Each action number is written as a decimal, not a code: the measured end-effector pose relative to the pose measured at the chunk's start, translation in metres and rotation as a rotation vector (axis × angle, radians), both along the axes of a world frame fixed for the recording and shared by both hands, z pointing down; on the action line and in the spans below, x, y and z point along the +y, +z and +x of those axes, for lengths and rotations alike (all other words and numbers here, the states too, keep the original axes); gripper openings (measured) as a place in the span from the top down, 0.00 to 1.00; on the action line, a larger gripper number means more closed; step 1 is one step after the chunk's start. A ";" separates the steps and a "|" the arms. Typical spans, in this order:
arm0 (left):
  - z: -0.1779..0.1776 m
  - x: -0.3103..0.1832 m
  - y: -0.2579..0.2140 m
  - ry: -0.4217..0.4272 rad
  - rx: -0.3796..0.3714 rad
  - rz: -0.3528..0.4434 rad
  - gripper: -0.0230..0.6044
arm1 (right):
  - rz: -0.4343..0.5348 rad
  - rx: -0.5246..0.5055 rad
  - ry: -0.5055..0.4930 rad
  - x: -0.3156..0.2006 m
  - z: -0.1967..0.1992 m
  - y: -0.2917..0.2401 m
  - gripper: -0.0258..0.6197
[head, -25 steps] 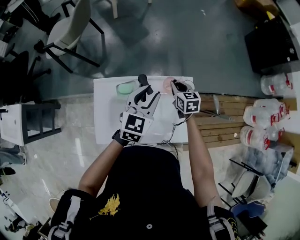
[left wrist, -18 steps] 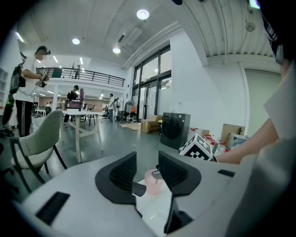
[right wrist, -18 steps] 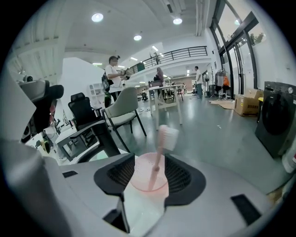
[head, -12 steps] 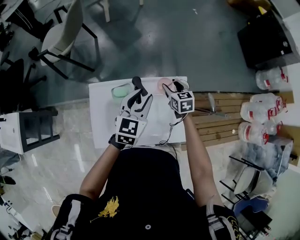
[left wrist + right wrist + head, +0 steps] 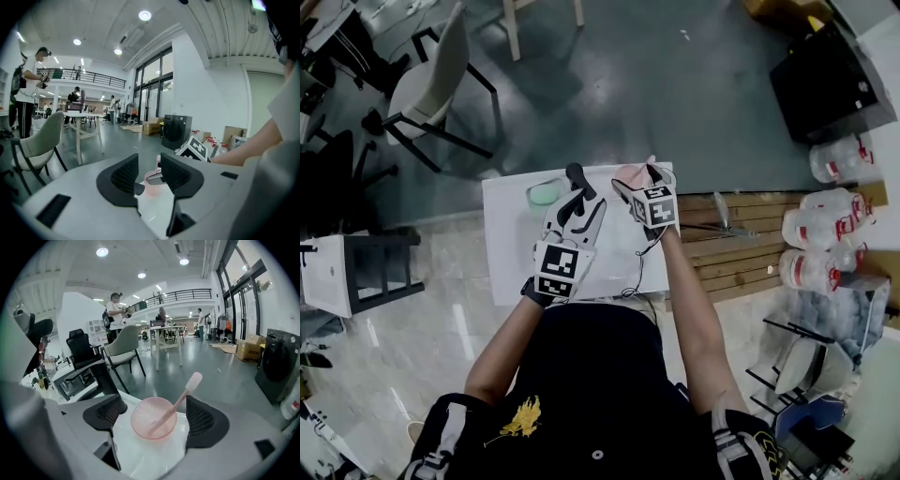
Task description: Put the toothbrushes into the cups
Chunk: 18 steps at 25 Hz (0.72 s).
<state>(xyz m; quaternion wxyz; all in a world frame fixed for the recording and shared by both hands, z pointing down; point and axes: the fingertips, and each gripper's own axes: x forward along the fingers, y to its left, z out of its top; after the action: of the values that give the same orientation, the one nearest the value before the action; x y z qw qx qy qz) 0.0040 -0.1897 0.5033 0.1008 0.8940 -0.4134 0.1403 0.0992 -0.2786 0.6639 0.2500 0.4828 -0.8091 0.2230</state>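
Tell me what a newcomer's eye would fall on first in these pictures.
First, the pink toothbrush leaning in the pink cup on the white table, between the right gripper's jaws, which have just been opening and touch neither. Next, the green cup left of it, by the open left gripper.

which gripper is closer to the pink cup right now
Right. The right gripper is at the pink cup; its jaws have just been opening, with the cup between them, not gripped. The left gripper is off to the left, beside the green cup.
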 end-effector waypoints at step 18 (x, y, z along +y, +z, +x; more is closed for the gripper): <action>0.006 0.022 -0.022 0.036 0.014 0.042 0.71 | 0.156 -0.088 0.102 0.055 0.006 -0.074 0.29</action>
<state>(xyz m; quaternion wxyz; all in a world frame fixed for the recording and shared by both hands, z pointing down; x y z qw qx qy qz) 0.0100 -0.1680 0.4809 0.0825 0.9042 -0.3994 0.1271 0.1051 -0.2237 0.5897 0.1639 0.5310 -0.8087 0.1928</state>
